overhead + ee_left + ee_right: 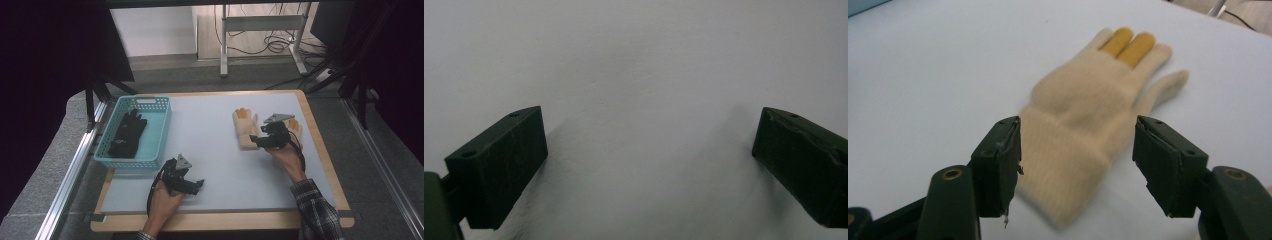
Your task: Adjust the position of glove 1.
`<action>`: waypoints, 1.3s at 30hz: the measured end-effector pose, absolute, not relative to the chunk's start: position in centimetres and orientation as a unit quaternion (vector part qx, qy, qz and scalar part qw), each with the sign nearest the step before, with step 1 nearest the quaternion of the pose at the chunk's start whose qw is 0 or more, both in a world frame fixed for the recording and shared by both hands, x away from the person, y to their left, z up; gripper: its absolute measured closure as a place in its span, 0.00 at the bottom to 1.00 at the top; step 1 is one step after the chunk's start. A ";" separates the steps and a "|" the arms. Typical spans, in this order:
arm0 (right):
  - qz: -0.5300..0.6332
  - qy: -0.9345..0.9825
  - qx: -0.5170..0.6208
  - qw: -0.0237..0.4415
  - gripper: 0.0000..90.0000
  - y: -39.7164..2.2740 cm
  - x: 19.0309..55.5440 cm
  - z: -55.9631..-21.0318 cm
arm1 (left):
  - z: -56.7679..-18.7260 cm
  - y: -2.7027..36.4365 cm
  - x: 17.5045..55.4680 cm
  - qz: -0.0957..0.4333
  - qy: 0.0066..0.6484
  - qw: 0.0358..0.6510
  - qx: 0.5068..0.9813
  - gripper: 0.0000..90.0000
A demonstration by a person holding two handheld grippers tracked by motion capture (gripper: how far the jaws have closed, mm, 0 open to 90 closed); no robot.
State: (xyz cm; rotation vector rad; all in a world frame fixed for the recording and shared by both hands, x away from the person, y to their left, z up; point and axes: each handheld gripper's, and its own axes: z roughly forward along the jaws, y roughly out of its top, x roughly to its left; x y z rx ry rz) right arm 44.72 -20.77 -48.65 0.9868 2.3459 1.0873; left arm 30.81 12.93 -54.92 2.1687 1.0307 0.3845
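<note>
The person's forearms come in at six o'clock in the high view, on the table (220, 170); the blue basket (150, 145) at nine o'clock holds a black glove (127, 132); a cream glove (245, 129) with yellow fingertips lies flat at two o'clock, a second just beside it; the right gripper (1077, 165) has its jaws spread either side of the cream glove's cuff, not pressing; the left gripper (649, 165) is spread over bare tabletop.

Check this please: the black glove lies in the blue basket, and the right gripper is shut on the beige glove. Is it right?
Not quite. The right gripper is open: its jaws stand either side of the beige glove's cuff without pressing it, as the right gripper view shows. The black glove does lie in the blue basket.
</note>
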 end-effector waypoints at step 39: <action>0.366 0.844 0.338 0.197 0.69 -15.9 45.7 -47.7 | -54.9 13.0 30.8 0.148 0.396 0.346 0.837 0.02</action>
